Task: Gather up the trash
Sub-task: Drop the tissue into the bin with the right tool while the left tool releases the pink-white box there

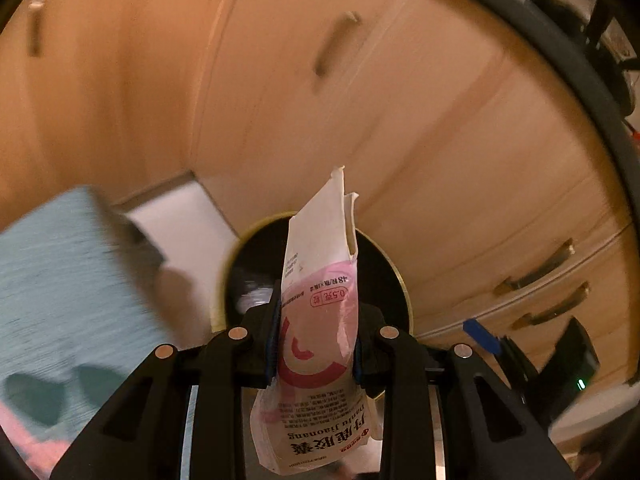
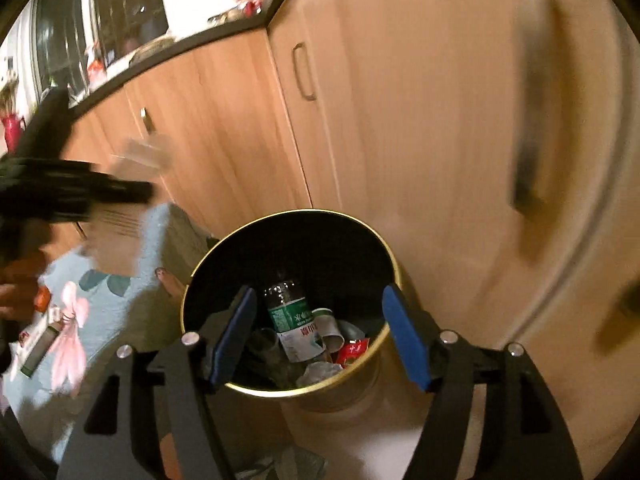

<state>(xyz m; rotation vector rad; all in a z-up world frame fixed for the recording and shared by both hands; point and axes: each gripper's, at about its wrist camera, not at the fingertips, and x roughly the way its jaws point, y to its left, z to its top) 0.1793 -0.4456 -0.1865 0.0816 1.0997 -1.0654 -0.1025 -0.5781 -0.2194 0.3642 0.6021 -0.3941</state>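
My left gripper (image 1: 316,340) is shut on a flattened pink-and-white medicine box (image 1: 316,320) with a torn white top flap. It holds the box upright in front of a round black bin with a gold rim (image 1: 384,264). In the right wrist view the bin's gold rim (image 2: 394,268) is just ahead and below. Inside lie a plastic bottle (image 2: 294,320), paper cups (image 2: 330,326), a red wrapper (image 2: 352,350) and crumpled paper (image 2: 320,372). My right gripper (image 2: 320,330) is open and empty above the bin's mouth. The left gripper shows blurred at the left edge (image 2: 80,192).
Wooden cabinet doors with handles (image 2: 304,72) stand behind the bin. A drawer stack with metal handles (image 1: 536,276) is at the right in the left wrist view. A light blue mat with a pink pattern (image 2: 100,312) lies on the floor to the left. A dark countertop edge (image 2: 192,46) runs above.
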